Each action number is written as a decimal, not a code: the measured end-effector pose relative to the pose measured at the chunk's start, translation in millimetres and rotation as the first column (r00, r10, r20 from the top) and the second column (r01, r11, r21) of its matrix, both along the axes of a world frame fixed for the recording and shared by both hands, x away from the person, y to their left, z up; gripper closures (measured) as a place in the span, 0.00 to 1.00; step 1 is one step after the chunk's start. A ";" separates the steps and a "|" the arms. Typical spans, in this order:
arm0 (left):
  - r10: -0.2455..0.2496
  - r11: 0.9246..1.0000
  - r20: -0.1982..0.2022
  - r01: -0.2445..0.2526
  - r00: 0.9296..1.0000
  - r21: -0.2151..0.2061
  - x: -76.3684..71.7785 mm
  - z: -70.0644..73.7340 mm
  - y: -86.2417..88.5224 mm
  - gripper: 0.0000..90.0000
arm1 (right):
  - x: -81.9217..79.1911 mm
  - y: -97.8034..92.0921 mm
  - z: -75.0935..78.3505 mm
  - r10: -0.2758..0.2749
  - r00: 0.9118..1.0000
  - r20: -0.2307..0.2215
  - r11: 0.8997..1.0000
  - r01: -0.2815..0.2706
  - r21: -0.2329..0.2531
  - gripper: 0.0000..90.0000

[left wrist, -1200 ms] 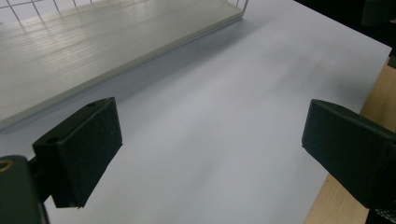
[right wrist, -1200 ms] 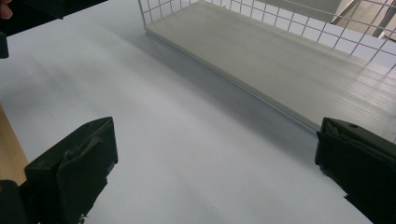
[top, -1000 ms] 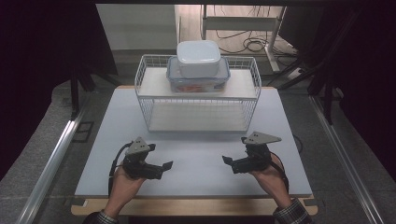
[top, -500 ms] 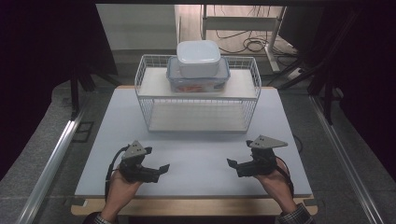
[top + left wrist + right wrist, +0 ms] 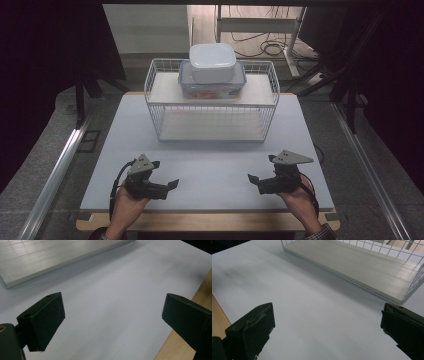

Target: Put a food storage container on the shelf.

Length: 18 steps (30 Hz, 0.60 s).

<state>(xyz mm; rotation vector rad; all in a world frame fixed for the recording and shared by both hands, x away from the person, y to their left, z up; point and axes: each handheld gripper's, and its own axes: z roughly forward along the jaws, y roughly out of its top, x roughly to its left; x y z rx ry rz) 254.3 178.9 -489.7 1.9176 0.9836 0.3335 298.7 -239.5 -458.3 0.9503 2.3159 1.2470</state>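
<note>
High view: both grippers (image 5: 169, 177) (image 5: 260, 170) wide, empty, near rack (image 5: 215, 127)

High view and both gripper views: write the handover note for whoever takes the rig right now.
Left gripper: open, holds nothing, low over the white table near its front left edge.
Right gripper: open, holds nothing, near the front right edge.
Things: the wire rack stands at the back middle of the table. On its upper shelf sits a clear container with a blue-rimmed lid, and a white lidded box sits stacked on top of it. The lower shelf is bare.
Done: nothing gripped or touched so far.
Left: probably reach forward to the stacked containers; both grippers are well short of the rack.
</note>
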 end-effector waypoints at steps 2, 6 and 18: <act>0.003 1.000 0.000 -0.003 1.000 0.000 -1.5 -0.6 1.5 0.05 | -1.1 -1.7 -1.0 -0.003 1.000 -0.001 1.000 0.003 0.000 0.00; 0.009 1.000 0.004 -0.009 1.000 0.002 -4.5 -1.1 3.8 0.05 | -2.7 -4.6 -2.3 -0.005 1.000 -0.002 1.000 0.005 -0.006 0.00; 0.031 0.999 0.007 -0.031 0.999 0.012 -15.2 -4.9 11.7 0.04 | -10.0 -14.5 -3.7 -0.014 1.000 -0.005 1.000 0.014 -0.005 0.00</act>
